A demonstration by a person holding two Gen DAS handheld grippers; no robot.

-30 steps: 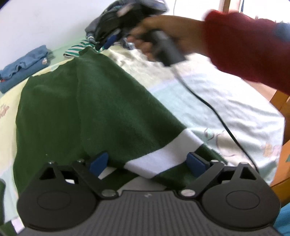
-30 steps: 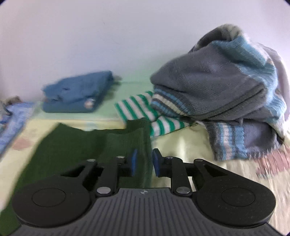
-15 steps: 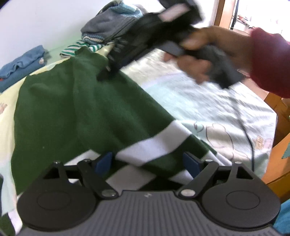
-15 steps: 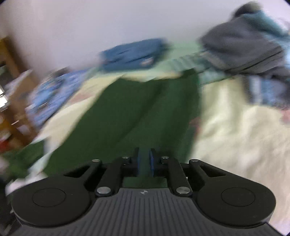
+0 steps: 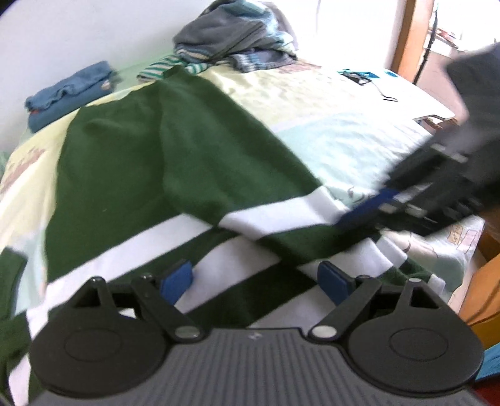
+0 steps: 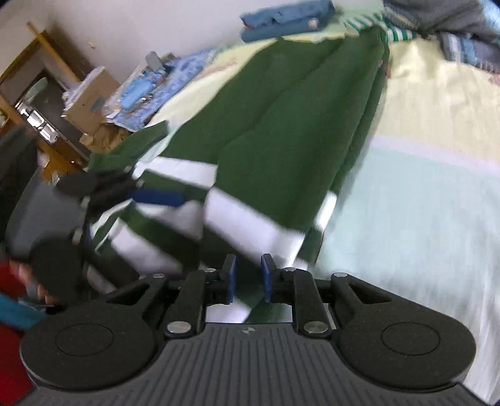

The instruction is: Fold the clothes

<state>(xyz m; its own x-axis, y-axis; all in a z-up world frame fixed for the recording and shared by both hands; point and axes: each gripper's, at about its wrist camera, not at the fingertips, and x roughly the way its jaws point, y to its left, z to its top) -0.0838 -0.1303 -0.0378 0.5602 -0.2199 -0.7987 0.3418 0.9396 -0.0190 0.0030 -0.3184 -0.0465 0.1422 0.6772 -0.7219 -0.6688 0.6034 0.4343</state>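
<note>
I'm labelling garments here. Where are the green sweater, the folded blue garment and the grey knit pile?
green sweater (image 5: 193,150), left wrist view, plain green body.
folded blue garment (image 6: 287,18), right wrist view, top fold.
grey knit pile (image 5: 225,34), left wrist view, grey upper layer.

The sweater (image 5: 175,156) lies spread across the bed (image 5: 343,131), one sleeve folded over its body. Behind it, by the wall, sit a folded garment (image 5: 68,93) to the left and a heap of clothes (image 5: 231,40) to the right. Both grippers hover at its near hem.
</note>
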